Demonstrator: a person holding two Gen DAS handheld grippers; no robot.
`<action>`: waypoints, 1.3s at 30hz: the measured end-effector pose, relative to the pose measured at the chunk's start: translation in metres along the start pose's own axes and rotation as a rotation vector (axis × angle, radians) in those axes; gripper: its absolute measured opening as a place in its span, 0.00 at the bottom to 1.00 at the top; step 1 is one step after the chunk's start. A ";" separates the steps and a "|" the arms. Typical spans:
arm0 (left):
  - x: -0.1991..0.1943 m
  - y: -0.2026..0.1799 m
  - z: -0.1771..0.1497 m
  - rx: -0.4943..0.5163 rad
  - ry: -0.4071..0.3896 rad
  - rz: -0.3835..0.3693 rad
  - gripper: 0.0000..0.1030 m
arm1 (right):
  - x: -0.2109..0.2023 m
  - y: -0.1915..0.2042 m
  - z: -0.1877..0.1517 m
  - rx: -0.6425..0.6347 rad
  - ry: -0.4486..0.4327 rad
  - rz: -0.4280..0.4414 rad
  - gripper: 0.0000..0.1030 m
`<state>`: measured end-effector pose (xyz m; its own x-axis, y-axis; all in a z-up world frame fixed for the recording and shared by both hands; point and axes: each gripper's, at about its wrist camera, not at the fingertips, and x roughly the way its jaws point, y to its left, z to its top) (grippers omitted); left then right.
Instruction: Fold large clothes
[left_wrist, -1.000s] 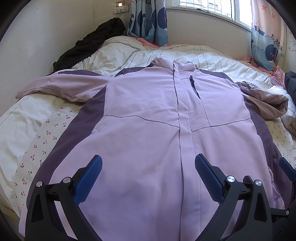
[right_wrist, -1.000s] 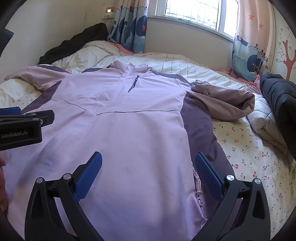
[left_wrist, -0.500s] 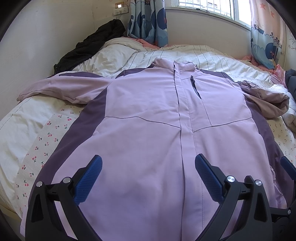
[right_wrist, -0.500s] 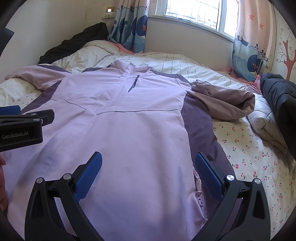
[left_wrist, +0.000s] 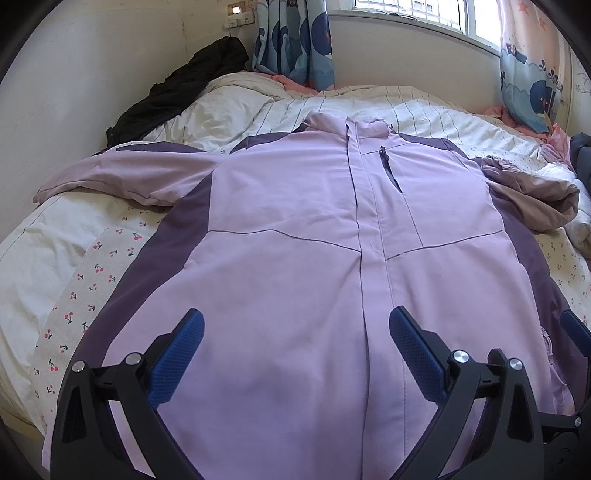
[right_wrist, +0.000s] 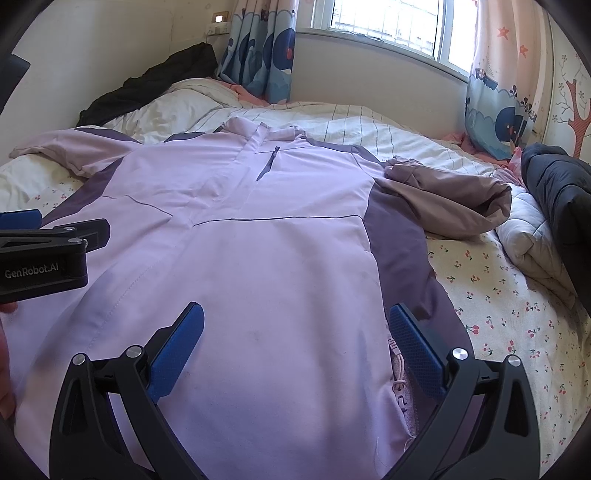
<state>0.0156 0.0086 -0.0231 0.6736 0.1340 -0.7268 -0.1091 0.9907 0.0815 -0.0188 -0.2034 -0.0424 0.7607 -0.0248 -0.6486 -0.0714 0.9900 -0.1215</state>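
Observation:
A large lilac jacket (left_wrist: 288, 229) with dark purple side panels lies front-up and flat on the bed, collar at the far end. Its left sleeve (left_wrist: 122, 177) stretches out flat; its right sleeve (right_wrist: 447, 199) is bunched in a heap. My left gripper (left_wrist: 295, 328) hovers open over the lower hem, left of the zip line, holding nothing. My right gripper (right_wrist: 295, 325) is open over the lower right part of the jacket (right_wrist: 258, 240), near the purple side panel. The left gripper's body (right_wrist: 44, 254) shows at the left edge of the right wrist view.
The bed has a cherry-print sheet (right_wrist: 509, 302) and a striped white duvet (left_wrist: 424, 107) beyond the collar. A black garment (left_wrist: 177, 85) lies at the far left against the wall. A dark padded coat (right_wrist: 557, 192) and folded white quilt (right_wrist: 532, 236) sit at right. Curtains and a window stand behind.
The left gripper has shifted slightly, so the jacket sits a little lower and more centred in its view. The right gripper has hardly moved. Both stay open.

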 end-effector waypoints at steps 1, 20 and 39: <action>0.000 0.000 0.000 0.002 0.000 0.003 0.93 | 0.000 0.000 -0.001 0.002 0.000 0.002 0.94; -0.007 -0.044 0.043 -0.019 -0.135 -0.017 0.93 | -0.052 -0.114 0.030 -0.016 -0.099 0.009 0.94; 0.009 -0.088 0.024 0.049 -0.055 -0.045 0.93 | 0.058 -0.238 0.083 -0.255 -0.193 -0.075 0.60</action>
<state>0.0489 -0.0768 -0.0206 0.7160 0.0894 -0.6924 -0.0428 0.9955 0.0843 0.0957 -0.4289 0.0113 0.8763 -0.0457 -0.4795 -0.1511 0.9192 -0.3637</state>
